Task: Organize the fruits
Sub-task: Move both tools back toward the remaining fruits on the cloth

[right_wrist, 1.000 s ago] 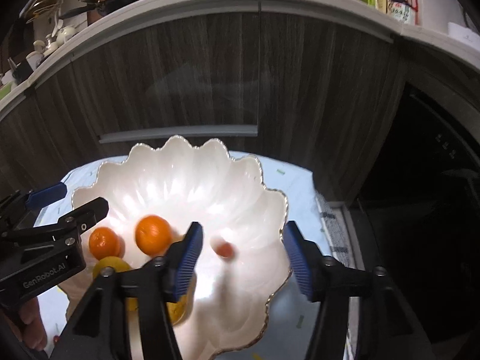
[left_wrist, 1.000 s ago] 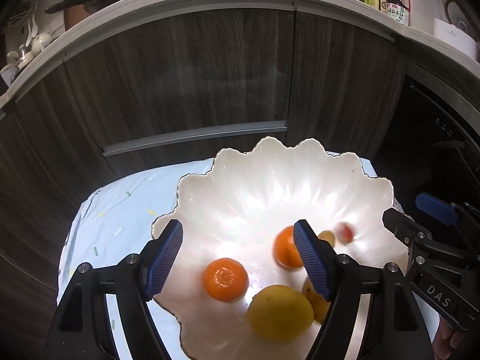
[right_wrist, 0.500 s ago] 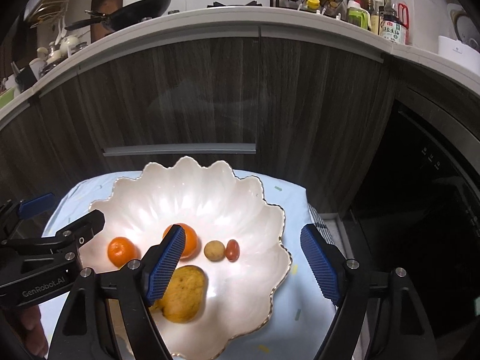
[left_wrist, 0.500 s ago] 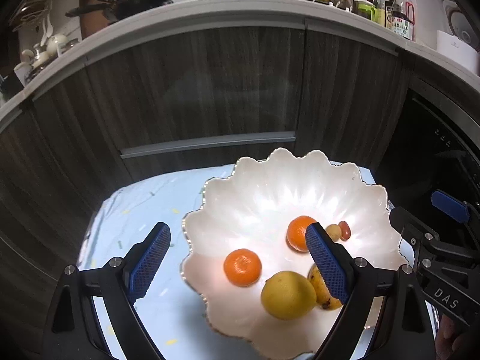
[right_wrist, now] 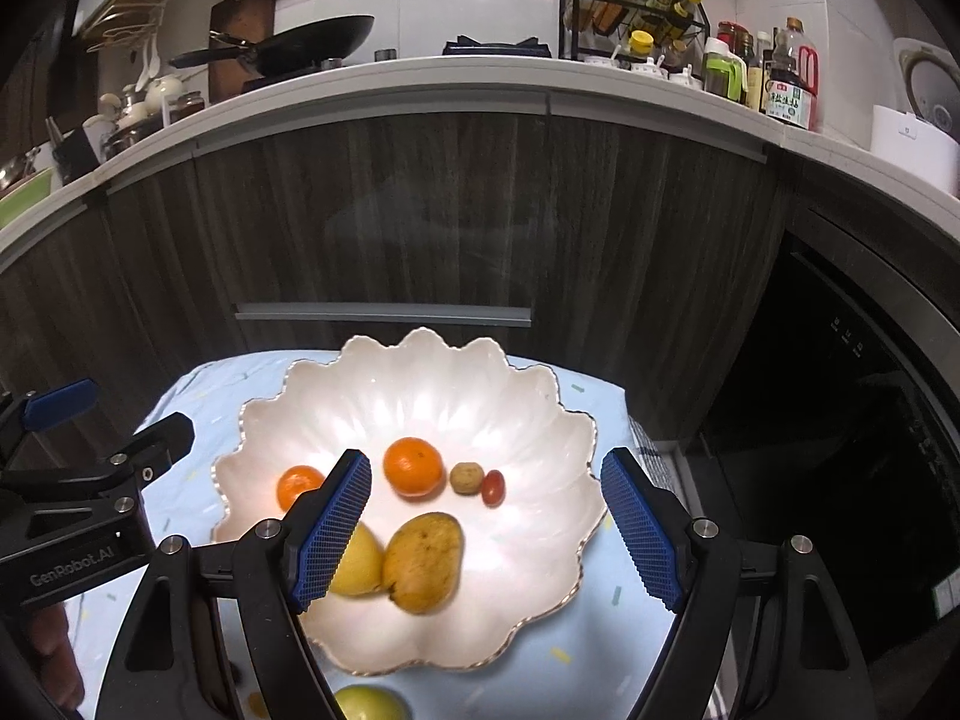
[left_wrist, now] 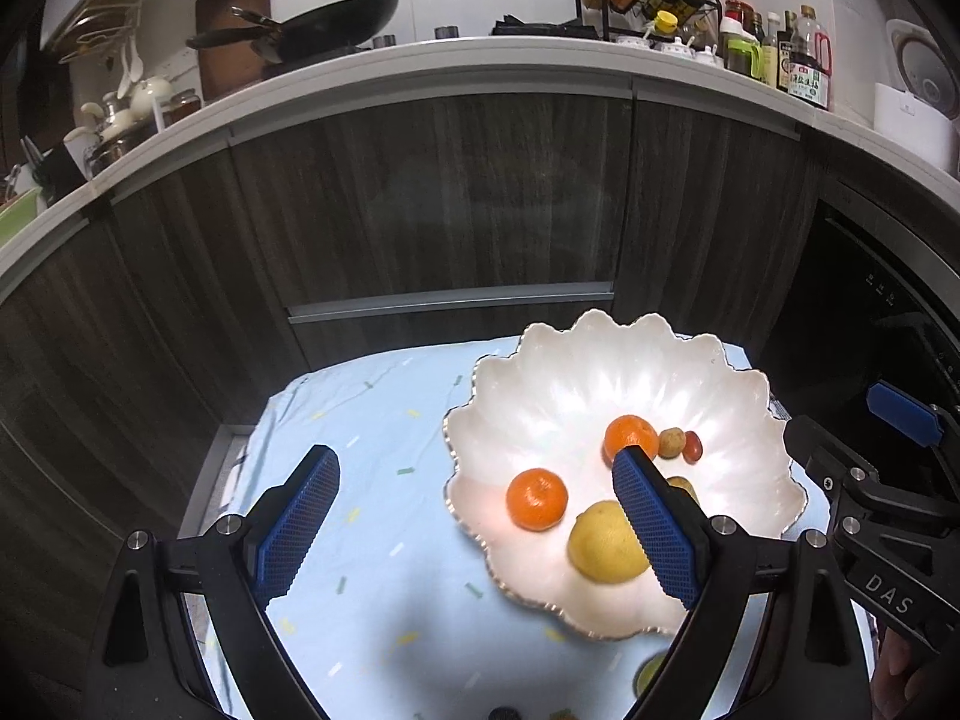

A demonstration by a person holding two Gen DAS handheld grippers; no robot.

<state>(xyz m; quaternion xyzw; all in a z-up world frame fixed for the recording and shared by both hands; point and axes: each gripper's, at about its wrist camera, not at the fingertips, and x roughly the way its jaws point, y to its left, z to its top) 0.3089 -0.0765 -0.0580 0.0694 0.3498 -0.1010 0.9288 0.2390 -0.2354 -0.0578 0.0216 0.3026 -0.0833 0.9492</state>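
A white scalloped bowl (left_wrist: 600,372) (right_wrist: 420,384) sits on a light blue cloth. It holds two oranges (left_wrist: 537,499) (right_wrist: 413,465), a yellow lemon (left_wrist: 603,543), a brown-yellow mango (right_wrist: 423,561), a small brown fruit (right_wrist: 467,477) and a red cherry tomato (right_wrist: 493,487). My left gripper (left_wrist: 474,525) is open and empty above the bowl's left rim. My right gripper (right_wrist: 485,531) is open and empty above the bowl. A green fruit (right_wrist: 366,703) lies on the cloth in front of the bowl.
The blue cloth (left_wrist: 360,420) covers a small table in front of dark wood cabinets (left_wrist: 420,210). A dark oven front (right_wrist: 840,420) is to the right. Small items lie at the near cloth edge (left_wrist: 504,713).
Both grippers have pulled back and up from the bowl, so more of the bowl, cloth and counter shows. The fruits in the bowl stay in place.
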